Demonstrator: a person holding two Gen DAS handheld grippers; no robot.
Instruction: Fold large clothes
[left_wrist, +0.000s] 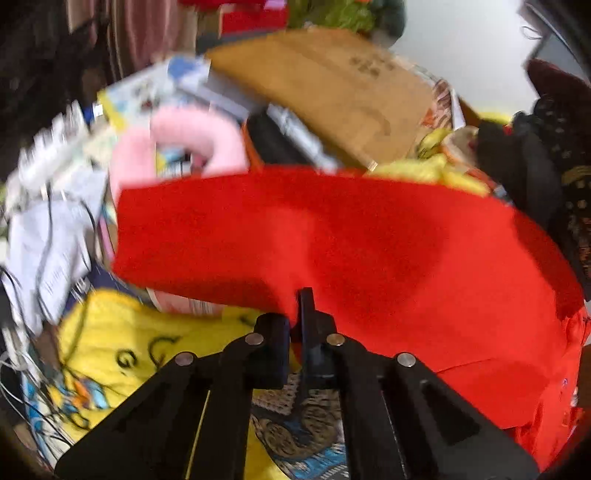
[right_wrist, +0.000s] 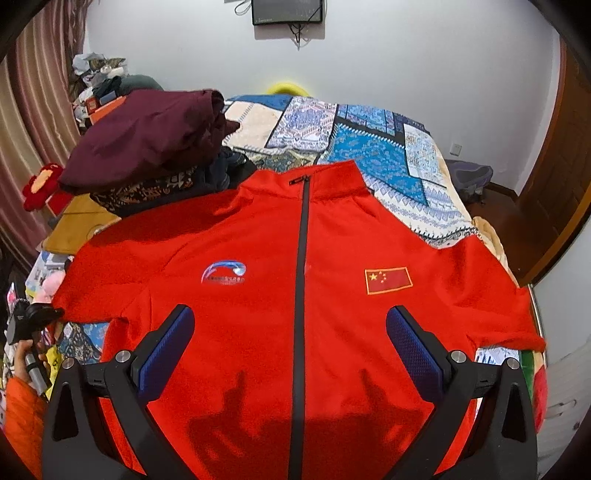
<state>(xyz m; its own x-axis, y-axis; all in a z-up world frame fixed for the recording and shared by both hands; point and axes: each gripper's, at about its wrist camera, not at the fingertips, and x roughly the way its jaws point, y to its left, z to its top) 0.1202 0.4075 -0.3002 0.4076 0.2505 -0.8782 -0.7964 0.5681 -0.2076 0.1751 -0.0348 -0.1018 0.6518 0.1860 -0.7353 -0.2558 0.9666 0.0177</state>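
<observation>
A red zip-up jacket (right_wrist: 258, 295) lies face up on the bed, black zipper down its middle, a flag patch on one side of the chest and a blue logo on the other. My right gripper (right_wrist: 290, 332) is open and empty, hovering above the jacket's front. My left gripper (left_wrist: 297, 314) is shut on the edge of the jacket's red sleeve (left_wrist: 332, 236) and holds it lifted. The left gripper also shows at the far left of the right wrist view (right_wrist: 33, 317).
A patterned blue quilt (right_wrist: 369, 147) covers the bed. A dark maroon folded garment pile (right_wrist: 147, 136) sits at the back left. Beside the bed are a cardboard sheet (left_wrist: 332, 92), a pink plush item (left_wrist: 184, 144), yellow cloth (left_wrist: 129, 332), papers and cables.
</observation>
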